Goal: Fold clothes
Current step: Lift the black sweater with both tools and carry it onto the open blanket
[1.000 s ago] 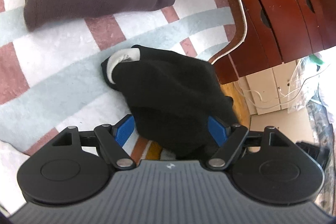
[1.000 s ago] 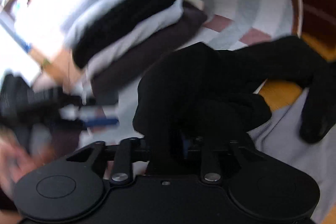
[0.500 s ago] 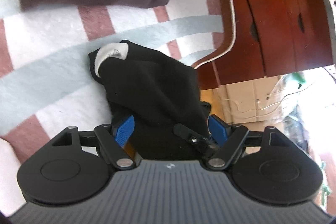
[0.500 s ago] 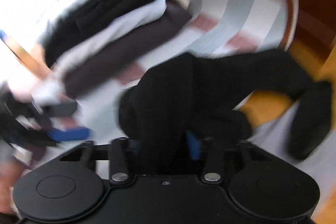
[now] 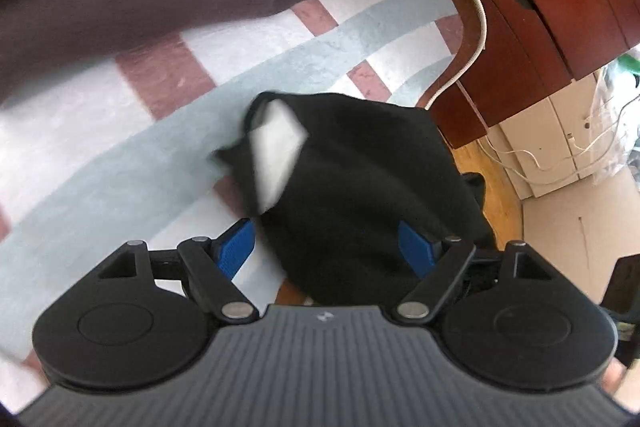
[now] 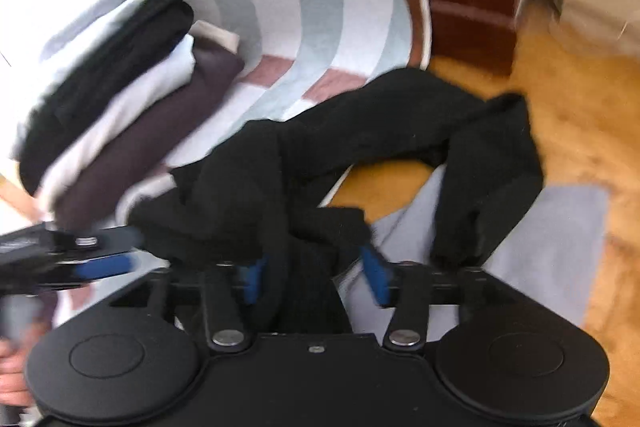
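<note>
Garment point(image 6: 360, 147), black, crumpled, white label point(image 5: 276, 159) exposed, draped over the striped worktop point(image 5: 100, 155) edge, sleeve hanging off. Left hand-held gripper point(image 5: 326, 247) jaws apart around the bunched fabric; right hand-held gripper point(image 6: 314, 273) jaws apart, fabric between them. Folded stack point(image 6: 112, 107) near the far edge.

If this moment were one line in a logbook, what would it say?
step: folding black garment | left gripper: open around it | right gripper: open, cloth between fingers | folded stack beside, on checked cloth
</note>
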The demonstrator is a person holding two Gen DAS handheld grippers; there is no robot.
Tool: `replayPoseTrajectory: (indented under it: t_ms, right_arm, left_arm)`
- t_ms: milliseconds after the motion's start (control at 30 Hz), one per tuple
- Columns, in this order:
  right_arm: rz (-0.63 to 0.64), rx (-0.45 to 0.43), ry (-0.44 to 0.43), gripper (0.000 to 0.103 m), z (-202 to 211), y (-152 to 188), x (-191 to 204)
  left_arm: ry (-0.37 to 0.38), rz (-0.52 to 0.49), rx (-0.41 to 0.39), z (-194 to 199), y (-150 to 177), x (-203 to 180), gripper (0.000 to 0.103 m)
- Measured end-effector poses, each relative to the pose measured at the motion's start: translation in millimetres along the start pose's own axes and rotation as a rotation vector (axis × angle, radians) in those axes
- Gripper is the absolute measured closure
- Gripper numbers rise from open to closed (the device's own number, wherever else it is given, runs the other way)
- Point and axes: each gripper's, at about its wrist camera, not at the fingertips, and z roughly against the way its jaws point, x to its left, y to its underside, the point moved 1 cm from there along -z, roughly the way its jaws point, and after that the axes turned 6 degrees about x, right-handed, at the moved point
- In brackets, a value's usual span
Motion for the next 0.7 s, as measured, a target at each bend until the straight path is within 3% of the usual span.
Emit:
replayPoseTrajectory:
  t_ms: [67, 133, 200, 267, 300, 333, 367, 400, 500, 633, 700]
  right_arm:
    - [-0.049, 0.024, -0.021, 0.038, -4.8, 0.8, -3.0]
    - [-0.1, 0.051, -0.059, 0.035, -15.5, 2.8, -6.2]
    - [-0.166, 0.086, -0.144, 0.035, -28.2, 5.4, -11.3]
    - [-0.239, 0.123, -0.249, 0.035, -40.4, 7.9, -17.2]
    - [-0.26, 0.134, -0.289, 0.045, -43.7, 8.5, -17.4]
    - [-0.248, 0.129, -0.307, 0.065, -41.5, 7.7, -12.2]
    - [-0.237, 0.124, -0.325, 0.068, -39.2, 6.9, -6.9]
    - [-0.225, 0.119, -0.343, 0.072, -37.0, 6.1, -1.7]
    - [-0.19, 0.103, -0.396, 0.077, -30.4, 3.7, 14.0]
    - [-0.133, 0.068, -0.489, 0.078, -12.5, -4.9, 39.1]
    - [-0.066, 0.042, -0.549, 0.078, 7.8, -16.6, 60.2]
  left_arm:
    - [0.041, -0.014, -0.016, -13.2, -4.7, -1.0, 0.023]
    - [0.072, -0.005, -0.013, -27.3, -9.1, 1.3, 0.014]
    - [0.077, 0.077, 0.032, -43.3, -12.8, 12.6, 0.008]
    - [0.137, 0.18, 0.075, -53.1, -13.9, 25.5, 0.008]
    - [0.149, 0.167, 0.074, -49.7, -12.8, 25.0, 0.016]
    - [0.161, 0.155, 0.074, -46.2, -11.6, 24.5, 0.027]
    - [0.172, 0.142, 0.074, -42.8, -10.5, 24.1, 0.048]
    - [0.184, 0.129, 0.073, -39.3, -9.3, 23.6, 0.057]
    - [0.189, 0.084, 0.052, -21.7, -6.8, 16.0, 0.066]
    - [0.242, 0.125, -0.013, 24.8, -17.8, 14.2, 0.07]
    - [0.232, 0.061, -0.068, 60.9, -24.2, 2.1, 0.071]
